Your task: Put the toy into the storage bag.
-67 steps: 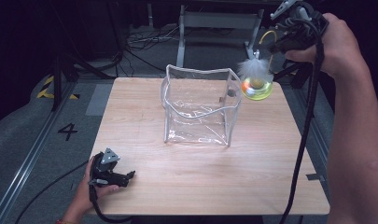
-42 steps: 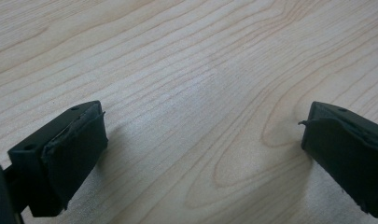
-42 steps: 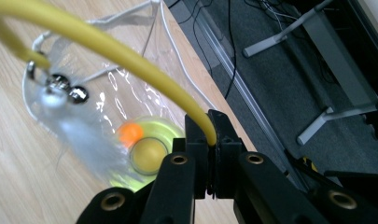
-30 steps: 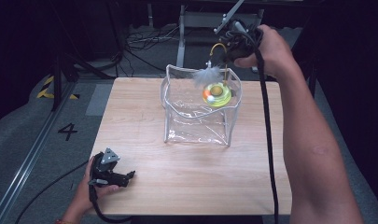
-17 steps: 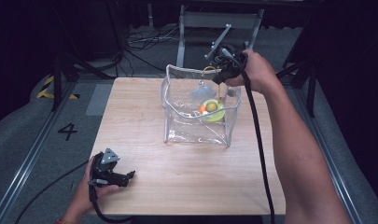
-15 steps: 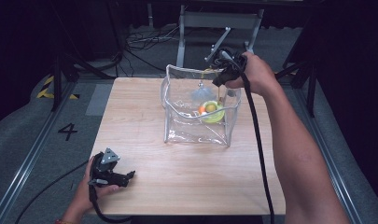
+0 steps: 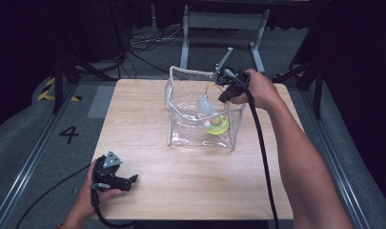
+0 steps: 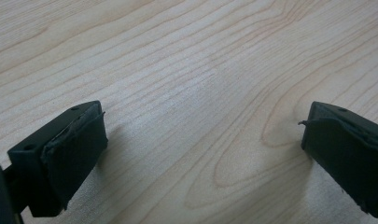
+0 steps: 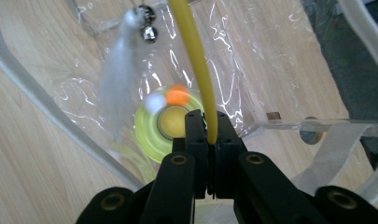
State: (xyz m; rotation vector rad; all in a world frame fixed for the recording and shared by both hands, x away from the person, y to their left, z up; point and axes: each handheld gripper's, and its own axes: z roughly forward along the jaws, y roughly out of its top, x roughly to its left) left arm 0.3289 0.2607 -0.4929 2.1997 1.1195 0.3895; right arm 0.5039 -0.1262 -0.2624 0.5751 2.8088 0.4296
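Observation:
A clear plastic bag (image 7: 202,112) stands open in the middle of the wooden table (image 7: 147,124). Inside it rests a yellow-green round toy (image 7: 218,124) with an orange ball and a white one, plus a white feather (image 7: 204,105) with small bells (image 9: 147,23). My right gripper (image 7: 225,88) hovers over the bag's right rim, shut on the toy's thin yellow wand (image 9: 198,70). The toy's disc (image 9: 165,126) lies right below its jaws. My left gripper (image 7: 126,180) rests on the table's near left part, open, with bare wood between its fingers (image 8: 70,149).
The bag's white webbing strap (image 9: 336,154) hangs at its right side. Metal stand legs (image 7: 224,33) and cables lie on the dark floor behind the table. A number 4 (image 7: 69,133) marks the grey floor to the left.
My right gripper has carried the feather toy from the far right leftward and down into the bag, where its disc now rests. The left gripper has not moved.

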